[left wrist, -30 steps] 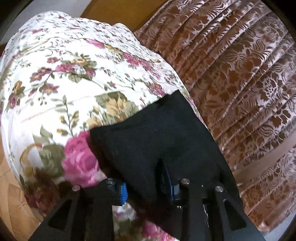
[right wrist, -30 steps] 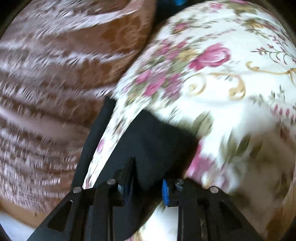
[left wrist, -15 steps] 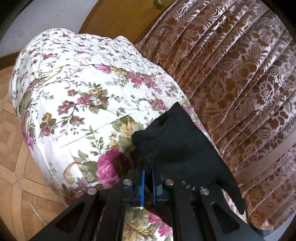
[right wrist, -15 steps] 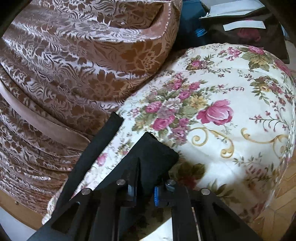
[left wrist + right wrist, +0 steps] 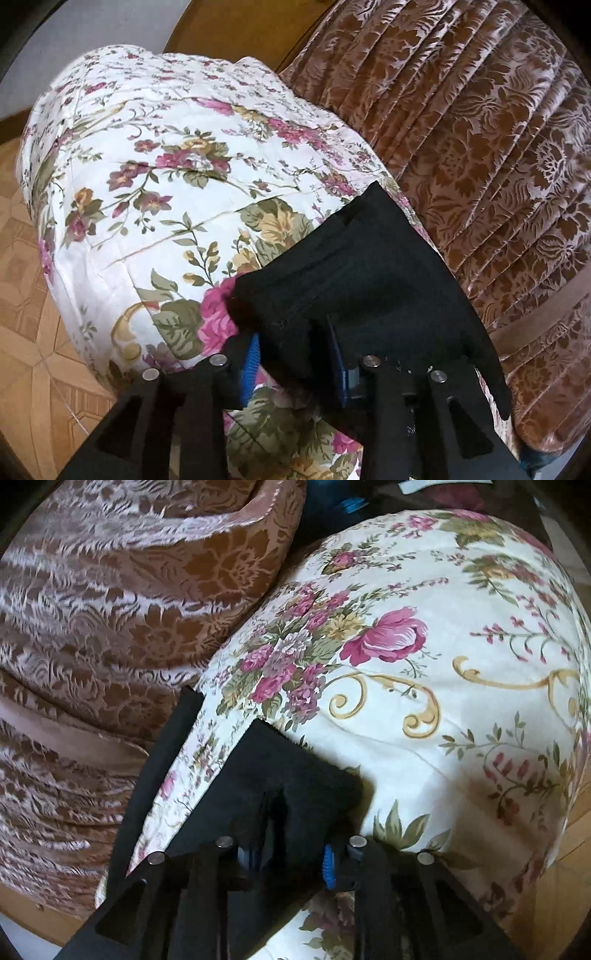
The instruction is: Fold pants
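On the floral quilt (image 5: 155, 192), black pants (image 5: 354, 280) looked soft, limp; left gripper (image 5: 295, 358) and right gripper (image 5: 291, 853) each sat spread around a folded edge, best grabbed at corners.

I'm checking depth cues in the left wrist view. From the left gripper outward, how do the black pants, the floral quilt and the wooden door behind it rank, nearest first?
1. Black pants: between the fingers of the left gripper, draped over them.
2. Floral quilt: just beneath and ahead, spreading up and left.
3. Wooden door: top centre, beyond the quilt's far edge.
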Available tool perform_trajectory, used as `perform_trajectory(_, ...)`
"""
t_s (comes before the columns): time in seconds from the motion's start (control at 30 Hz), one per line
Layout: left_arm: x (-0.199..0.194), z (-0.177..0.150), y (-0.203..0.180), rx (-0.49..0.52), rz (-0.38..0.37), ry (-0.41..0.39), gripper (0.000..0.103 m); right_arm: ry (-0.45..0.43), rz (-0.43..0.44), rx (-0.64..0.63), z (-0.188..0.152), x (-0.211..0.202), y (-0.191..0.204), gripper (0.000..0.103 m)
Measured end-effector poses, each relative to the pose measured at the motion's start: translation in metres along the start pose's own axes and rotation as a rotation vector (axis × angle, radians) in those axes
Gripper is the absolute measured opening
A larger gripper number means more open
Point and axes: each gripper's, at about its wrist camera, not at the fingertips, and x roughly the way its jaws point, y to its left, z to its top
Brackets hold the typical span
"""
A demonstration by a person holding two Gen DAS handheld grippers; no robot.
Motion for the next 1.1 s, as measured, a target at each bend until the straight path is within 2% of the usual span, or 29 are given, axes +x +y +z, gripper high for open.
perform_trajectory(0.1, 0.005, 0.004, 0.006, -0.067, -0.014, 0.002, 0.033, -0.005, -0.002, 0.005, -0.001, 0.001, 0.001, 0.025)
perform_trajectory(0.13, 0.005, 0.005, 0.007, -0.089, -0.017, -0.008, 0.03, -0.009, -0.001, 0.002, -0.001, 0.001, 0.001, 0.025)
perform_trajectory(0.17, 0.006, 0.007, 0.008, -0.094, -0.002, -0.011, 0.017, -0.011, -0.006, -0.013, -0.002, 0.001, 0.002, 0.022)
perform_trajectory(0.2, 0.008, 0.007, 0.008, -0.09, 0.001, -0.006, 0.011, -0.009, -0.016, -0.032, -0.002, 0.002, 0.004, 0.015)
perform_trajectory(0.3, 0.003, 0.006, 0.007, -0.079, 0.009, -0.022, 0.008, -0.005, -0.064, -0.098, -0.001, 0.002, 0.013, 0.013)
perform_trajectory(0.43, -0.022, 0.007, 0.002, -0.06, 0.005, -0.049, 0.007, -0.059, -0.113, -0.087, 0.007, -0.011, 0.017, 0.008)
perform_trajectory(0.5, -0.023, 0.007, 0.001, -0.036, 0.013, -0.036, 0.007, -0.076, -0.145, -0.08, 0.013, -0.014, 0.014, 0.008)
perform_trajectory(0.57, -0.015, 0.004, 0.002, -0.006, 0.042, -0.001, 0.008, -0.041, -0.167, -0.075, 0.013, -0.003, 0.008, 0.008)
perform_trajectory(0.63, -0.007, 0.001, 0.009, -0.029, 0.058, 0.037, 0.014, -0.026, -0.182, -0.079, 0.01, 0.004, 0.006, 0.009)
perform_trajectory(0.7, -0.009, 0.003, 0.017, -0.088, 0.027, 0.035, 0.019, -0.031, -0.187, -0.097, 0.01, 0.002, 0.008, 0.017)
perform_trajectory(0.73, -0.013, 0.005, 0.018, -0.105, 0.036, 0.027, 0.02, -0.031, -0.198, -0.109, 0.012, 0.0, 0.01, 0.02)
perform_trajectory(0.83, -0.036, 0.012, 0.01, -0.107, 0.17, -0.08, 0.031, -0.108, -0.286, -0.122, 0.017, -0.015, 0.019, 0.025)
perform_trajectory(0.9, -0.055, 0.013, -0.002, -0.099, 0.237, -0.194, 0.047, -0.199, -0.335, -0.145, 0.02, -0.031, 0.029, 0.026)
perform_trajectory(0.93, -0.062, 0.012, -0.008, -0.099, 0.253, -0.241, 0.053, -0.245, -0.359, -0.159, 0.02, -0.038, 0.037, 0.029)
perform_trajectory(0.97, -0.066, 0.011, -0.017, -0.097, 0.255, -0.283, 0.059, -0.288, -0.372, -0.171, 0.02, -0.045, 0.046, 0.031)
perform_trajectory(1.0, -0.067, 0.01, -0.025, -0.087, 0.236, -0.302, 0.061, -0.31, -0.36, -0.182, 0.019, -0.049, 0.053, 0.031)
perform_trajectory(1.03, -0.063, 0.008, -0.039, -0.059, 0.199, -0.309, 0.062, -0.325, -0.33, -0.204, 0.017, -0.051, 0.062, 0.031)
perform_trajectory(1.1, -0.047, 0.006, -0.063, 0.008, 0.165, -0.28, 0.071, -0.336, -0.268, -0.282, 0.009, -0.051, 0.088, 0.031)
